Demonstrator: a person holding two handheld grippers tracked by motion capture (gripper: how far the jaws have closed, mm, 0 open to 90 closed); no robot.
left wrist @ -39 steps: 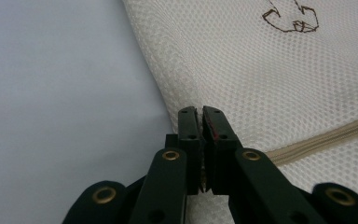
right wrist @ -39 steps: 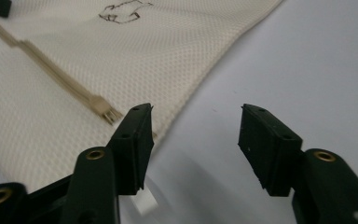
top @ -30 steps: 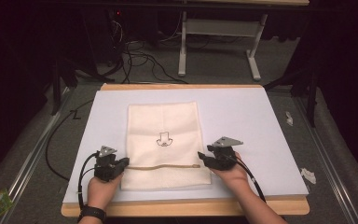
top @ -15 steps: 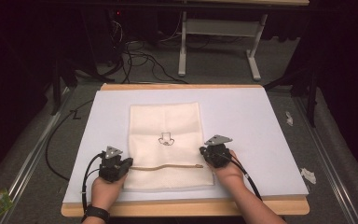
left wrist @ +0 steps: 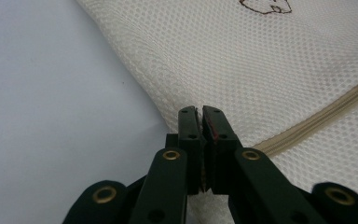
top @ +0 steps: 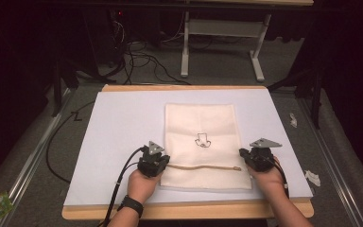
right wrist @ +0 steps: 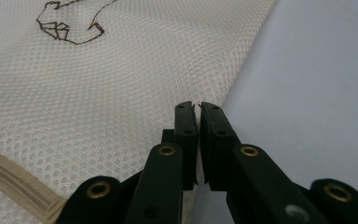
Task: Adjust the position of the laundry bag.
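Mesh bag, brown outline emblem, no legible writing, both tools pinching edges.

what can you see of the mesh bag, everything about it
The mesh bag is cream honeycomb netting, rectangular, lying flat on the white table sheet. A small dark outline emblem sits mid-panel, and a tan zipper crosses near its near end. The left gripper and right gripper pinch its opposite side edges.

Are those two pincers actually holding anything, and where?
Both pinch the mesh bag: left gripper on its left edge, right gripper on its right edge.
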